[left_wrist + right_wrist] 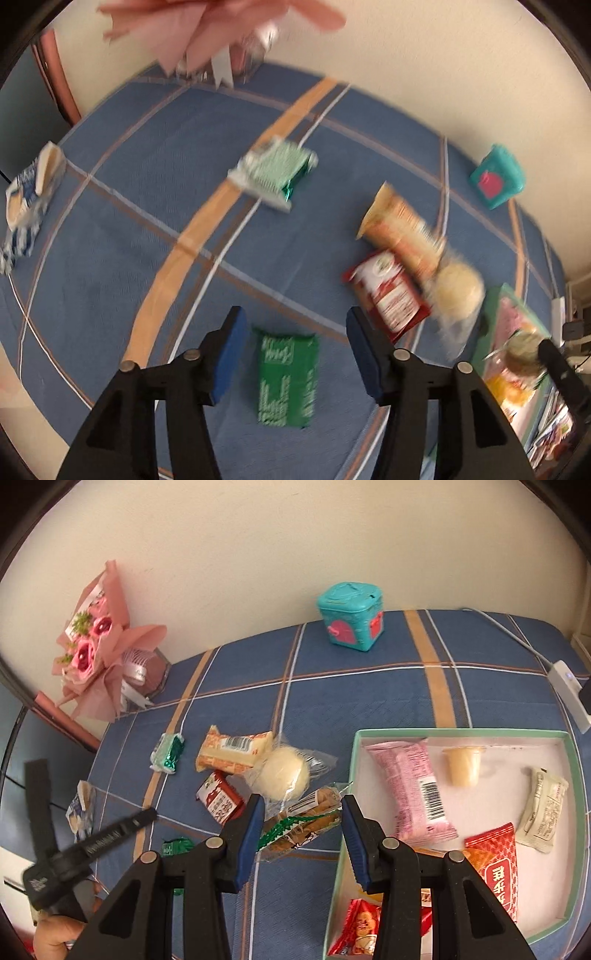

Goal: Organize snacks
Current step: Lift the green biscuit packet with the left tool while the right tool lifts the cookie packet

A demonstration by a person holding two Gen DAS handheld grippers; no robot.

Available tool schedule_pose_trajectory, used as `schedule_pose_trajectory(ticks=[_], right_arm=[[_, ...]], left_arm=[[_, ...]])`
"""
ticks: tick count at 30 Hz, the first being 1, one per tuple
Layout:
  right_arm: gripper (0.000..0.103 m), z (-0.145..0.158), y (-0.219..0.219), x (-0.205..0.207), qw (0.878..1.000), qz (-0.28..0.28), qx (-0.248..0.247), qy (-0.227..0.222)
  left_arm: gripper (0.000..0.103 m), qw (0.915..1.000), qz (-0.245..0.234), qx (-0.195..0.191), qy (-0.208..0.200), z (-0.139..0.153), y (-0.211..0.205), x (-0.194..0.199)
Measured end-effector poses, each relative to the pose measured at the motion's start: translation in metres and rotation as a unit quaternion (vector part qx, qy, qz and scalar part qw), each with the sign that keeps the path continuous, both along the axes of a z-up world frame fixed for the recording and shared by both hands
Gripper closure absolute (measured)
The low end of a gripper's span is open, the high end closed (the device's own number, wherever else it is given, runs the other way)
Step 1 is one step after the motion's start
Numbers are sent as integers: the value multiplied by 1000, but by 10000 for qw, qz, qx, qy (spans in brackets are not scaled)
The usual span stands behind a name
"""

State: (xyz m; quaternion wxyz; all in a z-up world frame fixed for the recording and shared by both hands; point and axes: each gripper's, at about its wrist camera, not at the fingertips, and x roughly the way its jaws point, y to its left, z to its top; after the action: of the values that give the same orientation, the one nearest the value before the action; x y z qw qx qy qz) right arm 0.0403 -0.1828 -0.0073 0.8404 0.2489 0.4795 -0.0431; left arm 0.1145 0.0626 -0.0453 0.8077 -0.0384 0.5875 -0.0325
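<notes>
A dark green snack packet (288,380) lies flat on the blue checked cloth (147,206). My left gripper (295,319) hangs open over it, one blue pad on each side, neither touching the packet. My right gripper (303,805) is shut on a clear packet of biscuit sticks with a green zigzag edge (301,823), held at the left rim of the mint-edged box (461,732). In the box lie a pink packet (413,786), a jelly cup (463,766), a white sachet (541,812) and red packets (495,864).
Loose on the cloth are a wrapped round bun (284,777), an orange packet (232,751), a red packet (219,801), a mint-green packet (168,753) and a blue-white packet (26,206). A teal tin (349,622), a pink bouquet (96,642) and a power strip (569,690) stand near the wall.
</notes>
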Motion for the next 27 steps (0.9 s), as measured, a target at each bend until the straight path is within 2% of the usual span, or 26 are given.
schedule_pose_trajectory(ticks=[4, 15, 16, 17, 18, 22, 27], right_arm=[[58, -1, 16, 1, 9998, 160, -96, 48], [58, -12, 42, -5, 9983, 427, -253, 296], [58, -13, 43, -5, 9982, 443, -263, 313], [58, -13, 44, -5, 9980, 458, -280, 324], [58, -13, 45, -5, 9980, 470, -294, 320], [58, -10, 44, -6, 9981, 473, -297, 271], [58, -4, 42, -7, 9985, 426, -273, 203]], left_arm=[[45, 9995, -122, 158, 235, -14, 1, -7], [46, 9971, -375, 189, 632, -48, -13, -19], [51, 9971, -385, 203, 631, -50, -14, -19], [59, 9970, -396, 237, 615, -52, -14, -20], [61, 9971, -402, 243, 605, -53, -13, -20], [62, 9980, -378, 43, 513, -48, -11, -19], [62, 9996, -229, -127, 127, -22, -8, -20]])
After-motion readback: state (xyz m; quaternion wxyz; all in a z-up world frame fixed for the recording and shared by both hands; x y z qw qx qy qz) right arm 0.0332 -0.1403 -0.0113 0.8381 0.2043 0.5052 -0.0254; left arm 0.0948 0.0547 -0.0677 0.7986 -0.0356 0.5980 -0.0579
